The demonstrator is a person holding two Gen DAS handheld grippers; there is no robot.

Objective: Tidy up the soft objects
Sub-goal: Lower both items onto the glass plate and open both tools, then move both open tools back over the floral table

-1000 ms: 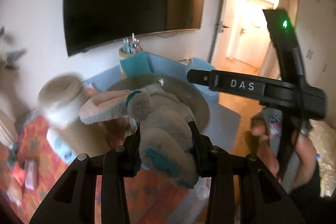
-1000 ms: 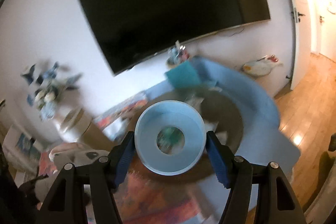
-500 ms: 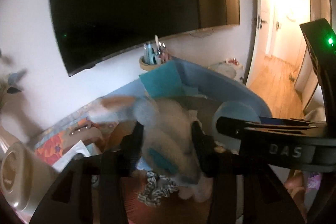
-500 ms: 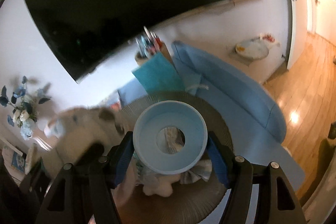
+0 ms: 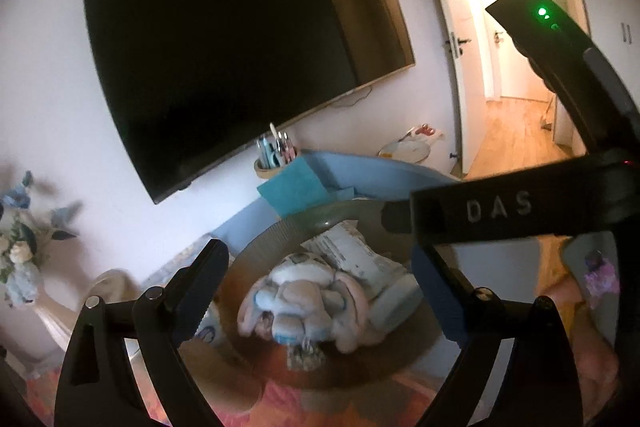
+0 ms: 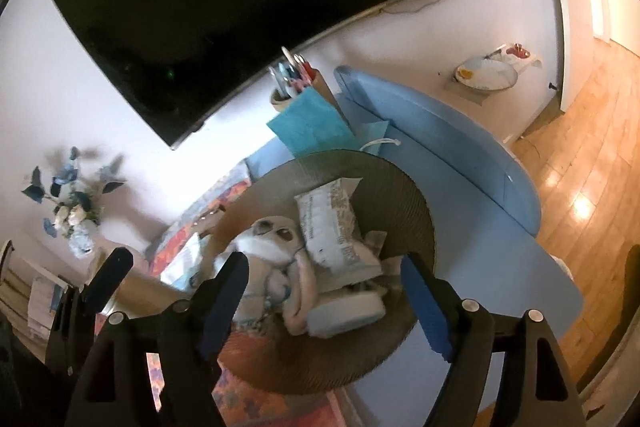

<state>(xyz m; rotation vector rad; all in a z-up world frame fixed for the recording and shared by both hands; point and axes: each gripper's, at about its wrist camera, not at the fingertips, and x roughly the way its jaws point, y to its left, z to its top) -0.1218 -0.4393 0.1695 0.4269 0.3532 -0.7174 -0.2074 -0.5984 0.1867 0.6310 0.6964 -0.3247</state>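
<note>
A large dark television (image 5: pixel 240 43) is seen mounted on the white wall, above a blue table (image 6: pixel 472 163) on which a round woven basket (image 6: pixel 404 187) is placed. Inside the basket, a grey and pink plush toy (image 5: pixel 304 299) is seen lying on its side, touching a white printed packet (image 6: pixel 328 223) that leans over it; a pale blue object (image 6: pixel 348 311) is lodged just beside the toy, against the packet's lower end. The left hand-held gripper (image 5: pixel 320 291) is held above the basket with its jaws spread wide and nothing between them; the toy is framed in the gap but is not touched by either finger. The right hand-held gripper (image 6: pixel 324 295) is likewise held with its jaws apart and empty, over the near rim of the basket. In the left wrist view, the body of the right hand-held gripper, marked "DAS" and showing a green light, is seen crossing the right side of the frame. A teal paper bag (image 6: pixel 312 127) stands at the far rim of the basket, with a holder of pens (image 6: pixel 290 83) behind it against the wall. A vase of blue flowers (image 6: pixel 72 207) is located well to the left, and a plate (image 6: pixel 486 73) to the far right near the doorway.
</note>
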